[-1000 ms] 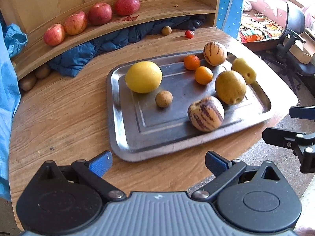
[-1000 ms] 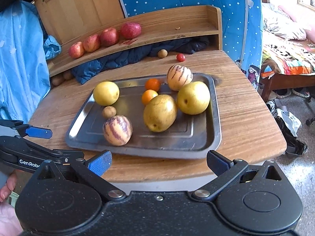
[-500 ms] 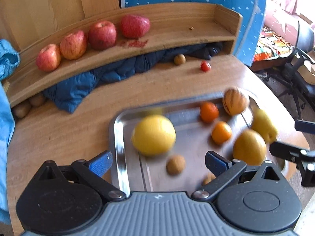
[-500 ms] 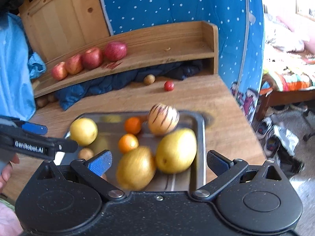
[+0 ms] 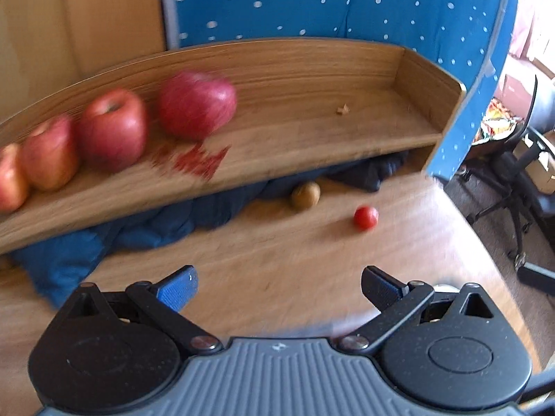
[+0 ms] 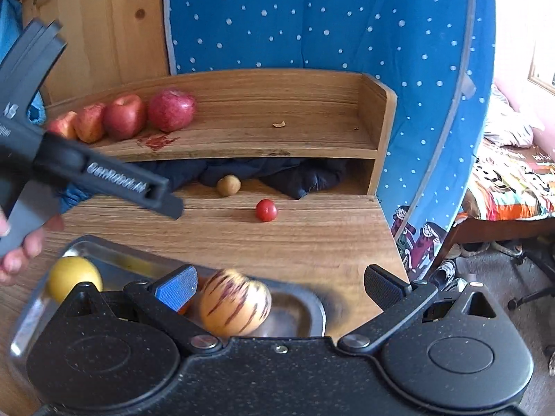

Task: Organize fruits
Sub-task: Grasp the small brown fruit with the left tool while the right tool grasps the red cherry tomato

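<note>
Left wrist view: the left gripper (image 5: 279, 286) has its jaws apart and bare above the grained wooden table (image 5: 312, 260). Four glossy red apples (image 5: 196, 104) line the curved wooden shelf (image 5: 312, 131). One small brown fruit (image 5: 305, 195) and one cherry tomato (image 5: 365, 217) lie on the table below.

Right wrist view: the right gripper (image 6: 281, 287) is also wide apart, holding nothing. One striped, egg-shaped melon (image 6: 236, 306) and one yellow citrus (image 6: 73, 275) sit in the shiny metal tray (image 6: 312, 306).

Four red apples (image 6: 170, 110) sit on the brown wooden shelf (image 6: 277, 138). Below the shelf lie a dark blue cloth (image 6: 295, 173), a small brown fruit (image 6: 228, 185) and a tiny red tomato (image 6: 266, 210). Behind the shelf hangs a blue sheet (image 6: 312, 20) with white dots.
</note>
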### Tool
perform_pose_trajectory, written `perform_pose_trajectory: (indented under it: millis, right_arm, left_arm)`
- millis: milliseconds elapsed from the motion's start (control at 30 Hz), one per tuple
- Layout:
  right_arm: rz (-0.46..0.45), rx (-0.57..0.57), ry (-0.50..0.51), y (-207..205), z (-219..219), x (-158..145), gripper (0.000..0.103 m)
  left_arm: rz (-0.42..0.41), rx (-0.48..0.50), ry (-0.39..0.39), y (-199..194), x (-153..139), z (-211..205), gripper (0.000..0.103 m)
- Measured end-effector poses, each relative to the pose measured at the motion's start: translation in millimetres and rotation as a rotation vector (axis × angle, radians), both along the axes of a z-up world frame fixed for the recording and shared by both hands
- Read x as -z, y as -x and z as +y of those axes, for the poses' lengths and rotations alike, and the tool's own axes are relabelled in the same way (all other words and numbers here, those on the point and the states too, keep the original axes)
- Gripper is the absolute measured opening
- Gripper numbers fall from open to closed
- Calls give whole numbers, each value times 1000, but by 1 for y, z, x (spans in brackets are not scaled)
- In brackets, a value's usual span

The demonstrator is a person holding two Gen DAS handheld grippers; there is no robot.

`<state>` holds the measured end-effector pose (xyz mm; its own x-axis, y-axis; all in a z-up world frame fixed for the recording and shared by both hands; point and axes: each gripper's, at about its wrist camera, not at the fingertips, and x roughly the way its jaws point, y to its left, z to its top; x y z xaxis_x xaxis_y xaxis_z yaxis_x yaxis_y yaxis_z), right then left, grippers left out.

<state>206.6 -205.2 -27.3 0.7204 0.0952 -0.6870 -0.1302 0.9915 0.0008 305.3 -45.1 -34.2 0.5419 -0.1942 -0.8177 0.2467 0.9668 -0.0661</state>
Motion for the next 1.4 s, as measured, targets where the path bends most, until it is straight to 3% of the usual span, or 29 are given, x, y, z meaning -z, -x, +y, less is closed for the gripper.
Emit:
perform_pose_trajectory:
  millis: [333,633,767,1033,1400]
  right_arm:
    - [28,-42,-17,-53,-9,16,99]
    - [74,-81,17,-88,5,34,86]
    - [69,-87,31,-101,11,37,80]
    - [93,-140,63,-122,24,46,58]
    - [104,-178,64,-133,32,51,29]
  left_arm:
    - [-4,71,23,-51,34,-30,102]
    - [-17,105,28,-71,48,-39,86]
    - [10,84,83,-81,52,-37,77]
    - [12,39,122,-89,57,-28,66]
    - [-4,17,121,-91,59,-22,32]
